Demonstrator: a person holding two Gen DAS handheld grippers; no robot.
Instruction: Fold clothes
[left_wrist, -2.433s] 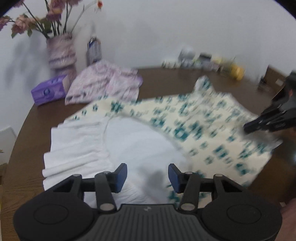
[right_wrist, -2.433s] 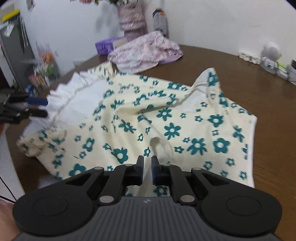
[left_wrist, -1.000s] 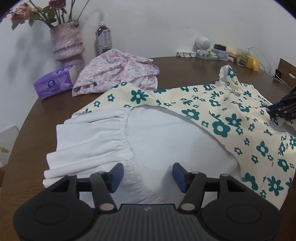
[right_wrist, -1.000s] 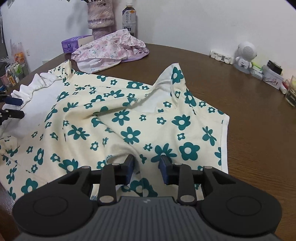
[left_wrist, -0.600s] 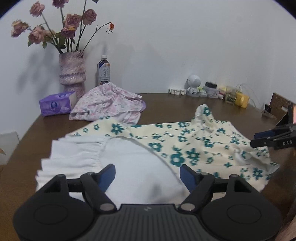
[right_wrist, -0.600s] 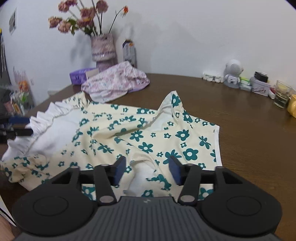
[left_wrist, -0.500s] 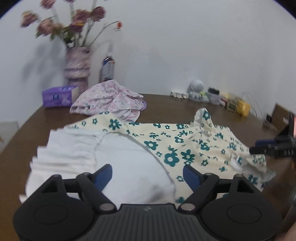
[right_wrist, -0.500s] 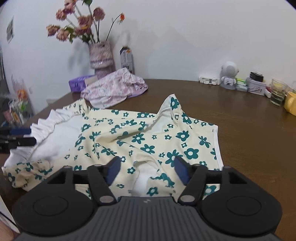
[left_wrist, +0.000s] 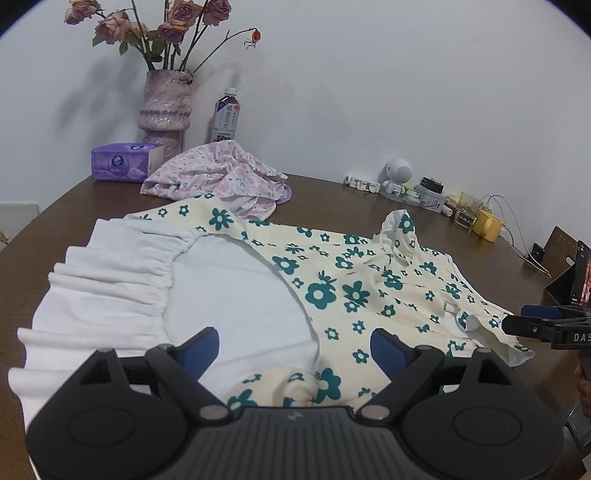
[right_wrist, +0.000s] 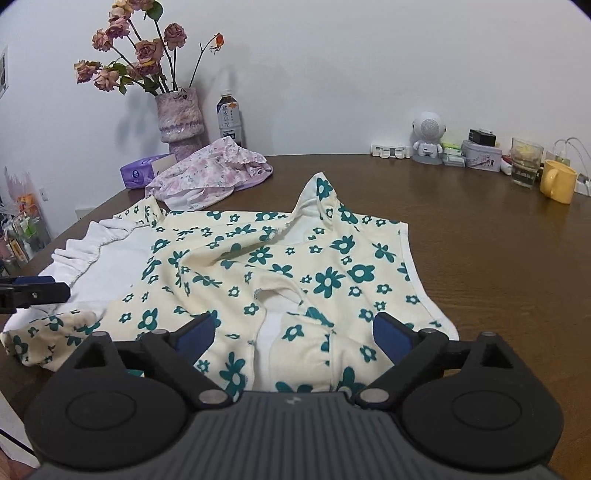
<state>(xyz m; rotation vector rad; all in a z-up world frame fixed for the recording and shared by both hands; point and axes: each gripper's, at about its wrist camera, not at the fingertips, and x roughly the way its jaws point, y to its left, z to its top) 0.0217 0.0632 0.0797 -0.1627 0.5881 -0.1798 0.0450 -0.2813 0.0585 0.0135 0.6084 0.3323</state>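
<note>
Both claws have let go and drawn back since a second ago: the right claw (right_wrist: 293, 334), which was pinched on the hem, now stands spread wide above the cloth, and the left claw (left_wrist: 293, 347) has widened too, holding nothing.

Nearest the left claw, at 6 o'clock in its view, a small rolled lump of the floral dress (left_wrist: 354, 291) sits bunched between the fingers. Beyond it the white lining (left_wrist: 236, 295) lies turned out, its gathered frill running off toward 9 o'clock. Seen from the right wrist, a wrinkled slit gapes at 6 o'clock and ridges run up the middle. The dress covers most of the near half of the bench (right_wrist: 480, 229), one pointed corner standing up at 12 o'clock.

Farther back, around 11 o'clock, lie a crumpled pink garment (right_wrist: 210, 173), a purple tissue box (left_wrist: 125, 162), a vase of roses (right_wrist: 179, 118) and a bottle (left_wrist: 226, 120).

To fold well, I'd judge the cloth wants flattening first: tug out that rolled lump and the central ridges, then pinch two matching edge points so the fold lands square rather than skewed.
</note>
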